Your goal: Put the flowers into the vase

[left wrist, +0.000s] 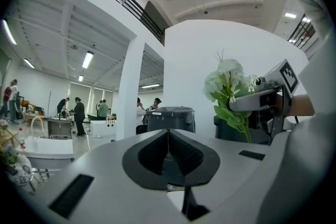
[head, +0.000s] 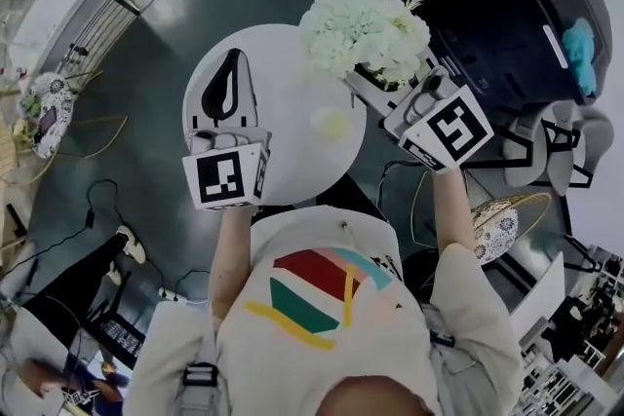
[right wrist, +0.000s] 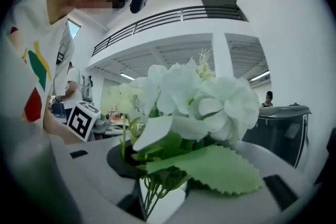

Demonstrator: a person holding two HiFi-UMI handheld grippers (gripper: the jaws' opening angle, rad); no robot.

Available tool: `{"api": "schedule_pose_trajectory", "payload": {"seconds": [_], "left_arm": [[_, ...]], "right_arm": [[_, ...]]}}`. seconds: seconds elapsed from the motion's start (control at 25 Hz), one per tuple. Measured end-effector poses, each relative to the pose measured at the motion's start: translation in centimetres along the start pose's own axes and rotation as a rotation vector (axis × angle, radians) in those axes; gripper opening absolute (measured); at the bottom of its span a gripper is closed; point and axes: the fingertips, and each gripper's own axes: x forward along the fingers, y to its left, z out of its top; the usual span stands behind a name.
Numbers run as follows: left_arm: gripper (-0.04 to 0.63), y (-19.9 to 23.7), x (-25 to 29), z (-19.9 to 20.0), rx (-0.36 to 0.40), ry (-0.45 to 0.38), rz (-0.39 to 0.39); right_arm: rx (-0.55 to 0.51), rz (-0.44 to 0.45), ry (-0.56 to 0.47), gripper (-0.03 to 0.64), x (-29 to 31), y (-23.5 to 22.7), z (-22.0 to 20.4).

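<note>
We counted one round table (head: 292, 78) with a smooth white top. It sat below both grippers. One black lidded bin (head: 507, 15), hard-shelled and rounded, stood beyond the right gripper (head: 363, 81).

One bunch of flowers (head: 363, 26): several puffy white bloom heads with soft, ruffled petals, thin green stems, and one broad green leaf (right wrist: 210, 168) with a serrated edge draped over the right gripper's jaw. The bunch stood roughly upright, long axis near vertical. The blooms rose above the right jaws and the stems dropped down through the gap between them.

There were two grippers, grey moulded shells with black ribbed pads, each carrying one cube with square markers. The right gripper was clenched on the stems. The left gripper (head: 234, 58) was well apart, to the left of the right one. Its pads met at the tips with nothing between them.

One pale yellowish round patch (head: 331, 123) lay on the tabletop, below and between the two grippers. We couldn't tell what it was.
</note>
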Motion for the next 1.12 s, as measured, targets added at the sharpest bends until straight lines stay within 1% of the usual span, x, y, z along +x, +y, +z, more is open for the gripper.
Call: {"api": "schedule_pose_trajectory", "payload": {"seconds": [0.16, 0.32, 0.52, 0.64, 0.72, 0.88, 1.12], "left_arm": [[0.008, -1.4, 0.3, -0.1, -0.005, 0.001, -0.055], [0.008, -1.8, 0.0, -0.2, 0.009, 0.014, -0.073], [0.008, -1.9, -0.2, -0.4, 0.020, 0.026, -0.076], [0.008, -2.0, -0.1, -0.8, 0.027, 0.038, -0.087], [0.008, -2.2, 0.0, -1.0, 0.030, 0.045, -0.096], [0.008, -2.9, 0.3, -1.3, 0.042, 0.055, -0.117], [0.008, -3.7, 0.7, -2.5, 0.048, 0.094, -0.142]], "right_arm": [[0.043, -0.102, -0.094, 0.207, -1.4, 0.2, 1.1], [0.054, -0.175, -0.151, 0.207, -2.8, 0.6, 1.6], [0.114, -0.293, -0.217, 0.209, -4.4, 0.9, 0.2], [0.127, -0.358, -0.246, 0.209, -4.7, 1.5, -0.9], [0.119, -0.386, -0.240, 0.209, -4.5, 1.9, -1.8], [0.102, -0.409, -0.199, 0.209, -4.2, 2.3, -3.7], [0.097, -0.438, -0.179, 0.209, -4.5, 2.3, -5.6]]}}
